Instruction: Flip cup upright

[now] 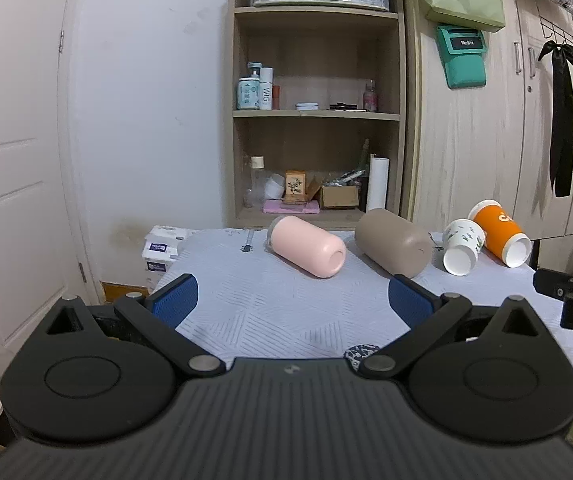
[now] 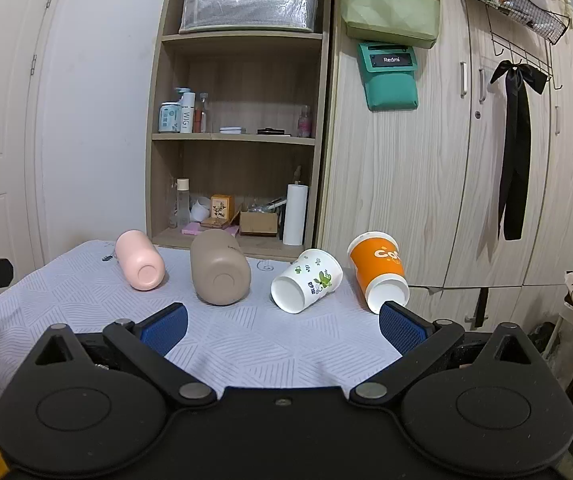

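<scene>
Blue-padded and spread wide, your left gripper (image 1: 292,298) holds nothing above the pale patterned tablecloth (image 1: 278,304); your right gripper (image 2: 282,326) is equally wide and empty. Both point level across the table toward the shelf unit (image 2: 238,136). Four cups lie on their sides in a row: pink cup (image 1: 306,246), taupe cup (image 1: 394,242), white floral paper cup (image 1: 462,246), orange paper cup (image 1: 500,232). Only your left view shows the white boxes (image 1: 162,250) beyond the table's far left edge, and the other gripper's black body at its right margin. Your right view shows the cups' bases facing you. A teal pouch (image 2: 391,76) reads "Redmi"; a white shelf bottle (image 2: 186,113) reads "WIG".
</scene>
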Tool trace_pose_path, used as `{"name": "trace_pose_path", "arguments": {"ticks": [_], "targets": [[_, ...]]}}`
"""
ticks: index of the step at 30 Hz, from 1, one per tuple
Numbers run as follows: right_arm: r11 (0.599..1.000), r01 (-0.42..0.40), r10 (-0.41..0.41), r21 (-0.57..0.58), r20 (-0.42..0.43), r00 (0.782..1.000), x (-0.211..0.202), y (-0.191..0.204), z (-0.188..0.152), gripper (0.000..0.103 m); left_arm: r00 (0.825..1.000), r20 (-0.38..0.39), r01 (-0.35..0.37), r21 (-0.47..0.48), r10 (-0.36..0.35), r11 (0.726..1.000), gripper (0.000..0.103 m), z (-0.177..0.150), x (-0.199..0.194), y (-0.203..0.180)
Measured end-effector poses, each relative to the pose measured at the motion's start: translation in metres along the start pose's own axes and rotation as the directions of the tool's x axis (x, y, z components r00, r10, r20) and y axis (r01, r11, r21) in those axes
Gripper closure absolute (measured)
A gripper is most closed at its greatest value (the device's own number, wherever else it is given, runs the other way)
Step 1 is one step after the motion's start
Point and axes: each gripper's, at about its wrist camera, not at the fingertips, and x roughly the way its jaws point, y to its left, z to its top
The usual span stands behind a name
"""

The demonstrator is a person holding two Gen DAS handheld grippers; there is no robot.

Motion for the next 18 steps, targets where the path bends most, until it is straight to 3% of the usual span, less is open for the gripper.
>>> {"name": "trace_pose_path", "arguments": {"ticks": [18], "targets": [[1.0,0.002,-0.002,-0.003,0.004,1.0,-0.0015,-0.0001,0.0009,0.0,0.999,-0.001,-0.032,0.007,0.032,0.999,0.0,-0.0006,0.003,0.0007]]}}
